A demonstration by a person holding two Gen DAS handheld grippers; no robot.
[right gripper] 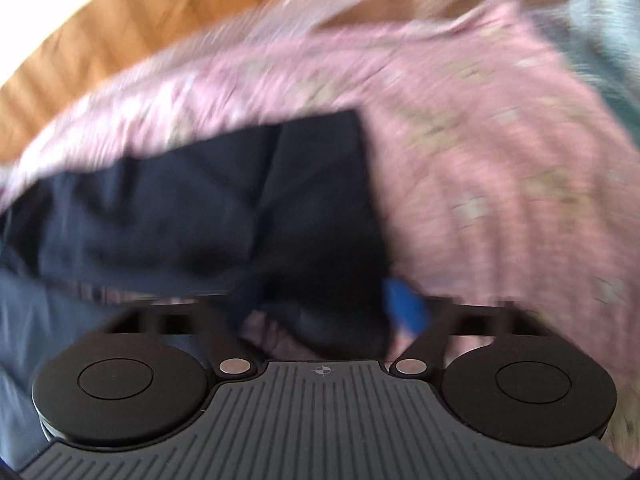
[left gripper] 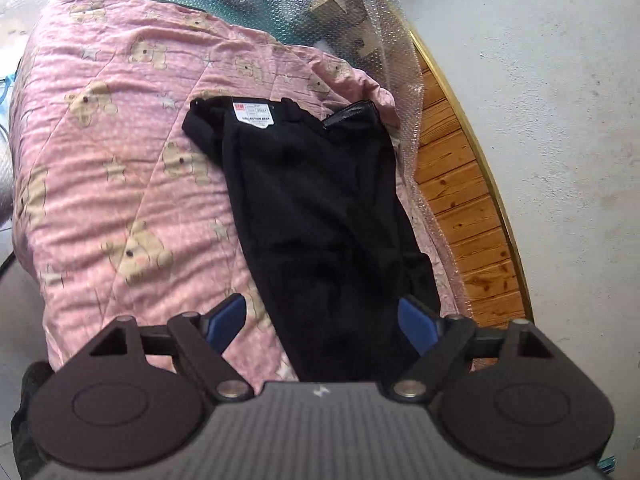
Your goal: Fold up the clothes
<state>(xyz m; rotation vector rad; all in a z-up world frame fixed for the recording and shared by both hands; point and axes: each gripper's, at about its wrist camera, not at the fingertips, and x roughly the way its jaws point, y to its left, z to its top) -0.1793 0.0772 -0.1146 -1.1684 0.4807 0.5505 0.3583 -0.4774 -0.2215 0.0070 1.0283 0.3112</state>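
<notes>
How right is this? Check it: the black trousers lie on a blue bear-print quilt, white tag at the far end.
Not right: the quilt is pink, not blue, as the left wrist view shows. The black trousers do lie on it, white tag at the far end.

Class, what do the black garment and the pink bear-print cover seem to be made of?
Black garment: soft matte woven cloth, probably; it creases limply, no shine. Pink bear-print cover: quilted fabric, likely cotton; stitched lines and puckered ripples show.

Black trousers (left gripper: 320, 208), white label (left gripper: 254, 112); pink quilt (left gripper: 120, 152), beige bear print; blue pads (left gripper: 226, 322).
</notes>
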